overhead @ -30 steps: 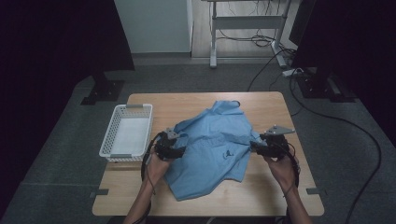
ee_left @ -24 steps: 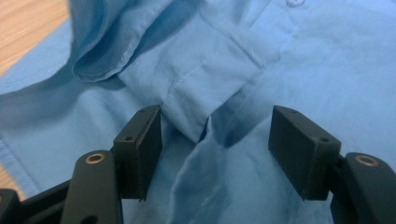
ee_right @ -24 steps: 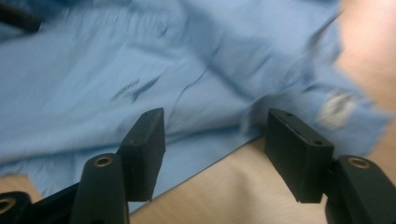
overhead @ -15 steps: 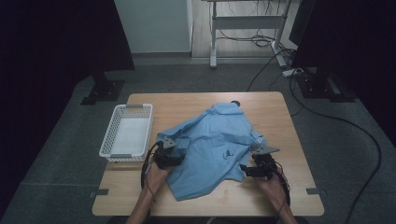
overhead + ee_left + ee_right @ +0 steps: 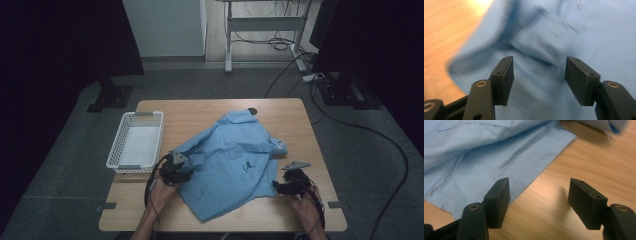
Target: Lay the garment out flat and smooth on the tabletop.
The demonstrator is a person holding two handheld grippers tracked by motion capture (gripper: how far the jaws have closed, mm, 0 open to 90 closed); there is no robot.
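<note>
white basket sits left of the blue shirt spread mid-table; left gripper hovers with jaws apart, just narrowing, over its left edge; right gripper, jaws apart and just narrowing, empty, beside the right hem; likely regrasping to fold; next, pinch both edges.

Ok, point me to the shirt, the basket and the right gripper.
shirt (image 5: 230,165), high view, middle of the cloth.
basket (image 5: 118,161), high view, near rim.
right gripper (image 5: 537,202), right gripper view, midway between its jaws.
</note>
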